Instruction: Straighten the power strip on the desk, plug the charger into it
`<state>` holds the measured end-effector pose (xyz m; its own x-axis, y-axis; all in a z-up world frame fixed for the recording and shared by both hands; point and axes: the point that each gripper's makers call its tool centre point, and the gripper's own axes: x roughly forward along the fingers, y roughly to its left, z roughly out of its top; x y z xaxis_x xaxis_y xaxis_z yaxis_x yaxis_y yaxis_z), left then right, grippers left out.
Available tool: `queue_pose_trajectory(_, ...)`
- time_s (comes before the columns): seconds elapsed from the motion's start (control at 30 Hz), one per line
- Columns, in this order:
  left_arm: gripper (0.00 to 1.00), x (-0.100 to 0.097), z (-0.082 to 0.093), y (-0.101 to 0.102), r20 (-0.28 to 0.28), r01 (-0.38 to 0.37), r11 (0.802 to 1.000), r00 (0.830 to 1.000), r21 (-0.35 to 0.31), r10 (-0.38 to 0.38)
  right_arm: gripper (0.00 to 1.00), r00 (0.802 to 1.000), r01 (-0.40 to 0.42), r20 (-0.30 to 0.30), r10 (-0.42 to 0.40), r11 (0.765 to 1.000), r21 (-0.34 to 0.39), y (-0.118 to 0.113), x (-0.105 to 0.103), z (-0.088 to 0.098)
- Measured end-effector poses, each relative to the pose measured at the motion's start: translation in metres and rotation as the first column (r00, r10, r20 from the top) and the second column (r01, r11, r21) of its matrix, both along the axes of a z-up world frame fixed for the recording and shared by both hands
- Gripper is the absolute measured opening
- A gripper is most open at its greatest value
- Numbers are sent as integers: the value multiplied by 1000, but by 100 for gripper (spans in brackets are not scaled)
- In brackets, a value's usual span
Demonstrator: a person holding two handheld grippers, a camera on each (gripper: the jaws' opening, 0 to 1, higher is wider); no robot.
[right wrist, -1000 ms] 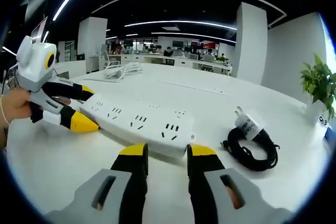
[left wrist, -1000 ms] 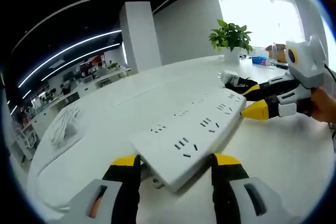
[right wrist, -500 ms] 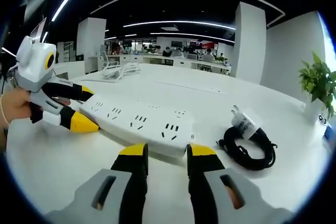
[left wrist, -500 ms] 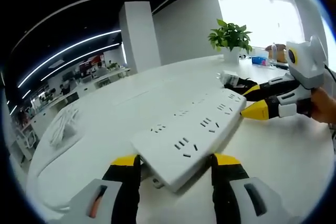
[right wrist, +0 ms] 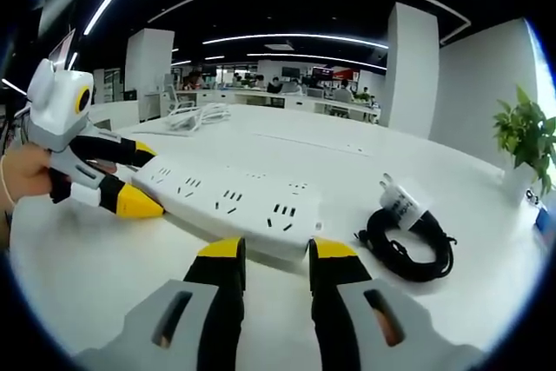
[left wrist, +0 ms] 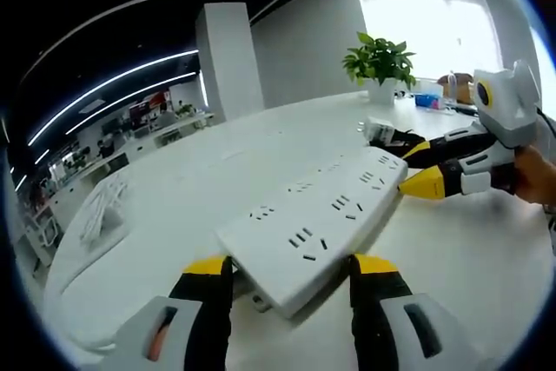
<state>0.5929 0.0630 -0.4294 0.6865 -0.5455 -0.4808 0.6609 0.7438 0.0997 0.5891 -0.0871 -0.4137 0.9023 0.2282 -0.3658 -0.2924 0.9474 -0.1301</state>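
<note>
A long white power strip [left wrist: 304, 223] lies across the white desk [left wrist: 469, 267], one end at each gripper. My left gripper [left wrist: 291, 267] is shut on its near end, one yellow-tipped jaw on each side. In the right gripper view the power strip [right wrist: 230, 197] runs leftward, and my right gripper [right wrist: 278, 249] is shut on the end nearest it. The left gripper [right wrist: 143, 178] holds the other end. The right gripper [left wrist: 417, 165] clamps the far end in the left gripper view. The charger [right wrist: 408, 232], a white plug on a coiled black cable, rests on the desk right of the strip, unplugged.
A potted plant [left wrist: 378, 58] stands at the desk's far side, with small items beside it. A bundle of white cable [left wrist: 100, 210] lies at the left. A person's hand [right wrist: 22, 175] holds the left gripper. Office desks and a pillar fill the background.
</note>
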Motion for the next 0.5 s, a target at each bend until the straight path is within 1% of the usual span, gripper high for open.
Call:
queue_pose_trajectory(0.13,54,2,1,1,0,3,1000,1000,-3,-3,28,1000,0,0,0,1000,-2,-1,0,-1)
queue_pose_trajectory(0.17,54,6,1,2,-1,6,1000,1000,-5,-6,28,1000,0,-1,0,1000,-2,-1,0,-1)
queue_pose_trajectory(0.23,54,9,1,3,-7,8,1000,1000,-11,-8,27,1000,-2,-3,2,1000,-3,-1,0,-1)
queue_pose_trajectory(0.47,55,8,0,2,-8,11,1000,1000,-16,-11,27,1000,-7,-6,7,1000,-2,-2,6,0)
queue_pose_trajectory(0.5,55,7,0,2,-6,7,1000,1000,-19,-7,28,1000,-13,-6,13,1000,8,-2,5,0)
